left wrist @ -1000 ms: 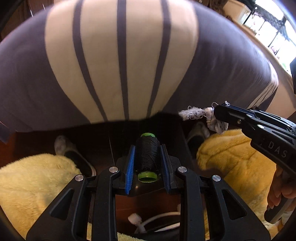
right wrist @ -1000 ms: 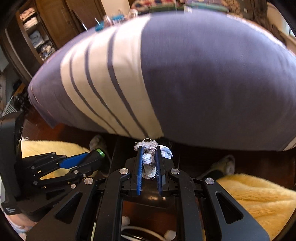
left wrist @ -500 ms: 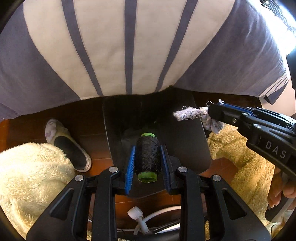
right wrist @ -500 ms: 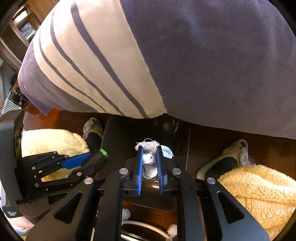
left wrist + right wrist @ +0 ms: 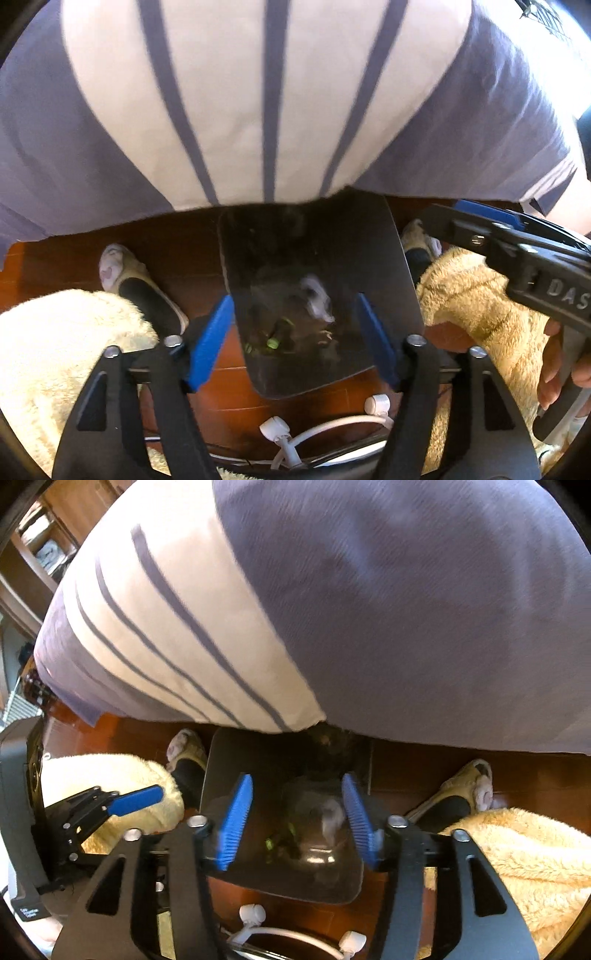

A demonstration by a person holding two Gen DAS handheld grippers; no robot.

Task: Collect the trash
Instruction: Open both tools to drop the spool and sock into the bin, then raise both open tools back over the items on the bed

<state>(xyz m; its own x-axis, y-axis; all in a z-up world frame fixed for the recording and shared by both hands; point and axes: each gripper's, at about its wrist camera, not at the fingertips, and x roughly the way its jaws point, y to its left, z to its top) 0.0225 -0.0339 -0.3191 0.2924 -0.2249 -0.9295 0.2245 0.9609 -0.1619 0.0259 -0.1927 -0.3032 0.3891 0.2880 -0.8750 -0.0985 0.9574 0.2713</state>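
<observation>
Black-threaded, green-ended spool [image 5: 275, 338] and frayed white rag scrap [image 5: 317, 299] are dropping light and limp into the dark plastic bin [image 5: 391, 266] at twelve o'clock as I'm opening both the left gripper [image 5: 295, 339] and right gripper [image 5: 293, 821], emptied; any re-pinch belongs mid-spool.
</observation>
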